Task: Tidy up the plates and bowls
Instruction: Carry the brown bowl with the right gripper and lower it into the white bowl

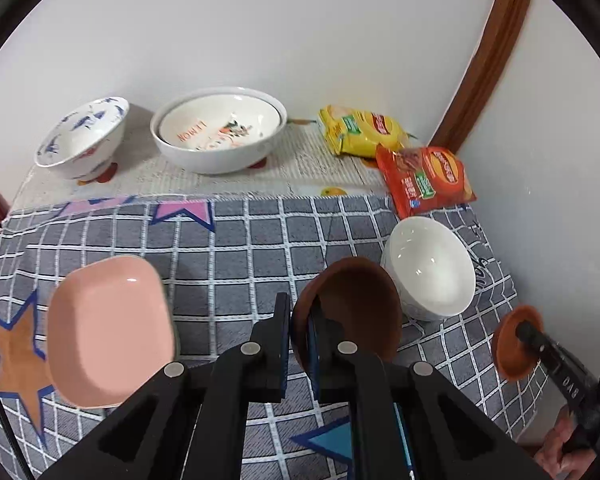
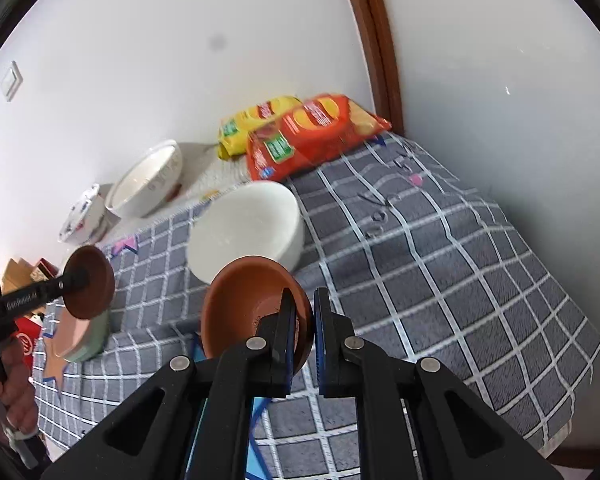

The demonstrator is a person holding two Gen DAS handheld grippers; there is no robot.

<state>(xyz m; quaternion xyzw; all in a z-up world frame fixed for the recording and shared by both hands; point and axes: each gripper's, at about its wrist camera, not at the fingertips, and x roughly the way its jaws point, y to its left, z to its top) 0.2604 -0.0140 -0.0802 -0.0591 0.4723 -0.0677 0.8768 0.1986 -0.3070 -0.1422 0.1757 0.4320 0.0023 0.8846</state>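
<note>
Currently, your left gripper [image 1: 302,312] is clamped on the near rim of a brown bowl [image 1: 352,304], its jaws closed to the thickness of that rim, and the bowl hangs tilted above the grey checked cloth [image 1: 236,240]. Your right gripper [image 2: 304,308] pinches a second brown bowl [image 2: 244,300] at its right rim in the same narrow grip; in the left wrist view this second bowl appears at 4 o'clock, held clear of the cloth. Note the white bowl [image 1: 432,268] resting on the cloth just beyond the left-held bowl at 2 o'clock. Locate the pink dish [image 1: 108,328] at 8 o'clock in the left wrist view, lying on the cloth beside an orange star print [image 1: 16,356]. At 11 o'clock, against the wall, a blue-patterned bowl [image 1: 82,136] stands tilted, and at 12 o'clock a large white bowl [image 1: 220,132] holds a printed bowl nested inside. A yellow snack packet [image 1: 360,132] and a red snack packet [image 1: 424,180] lie at 1 o'clock near the corner. Your hand [image 2: 8,376] shows at 8 o'clock in the right wrist view.
</note>
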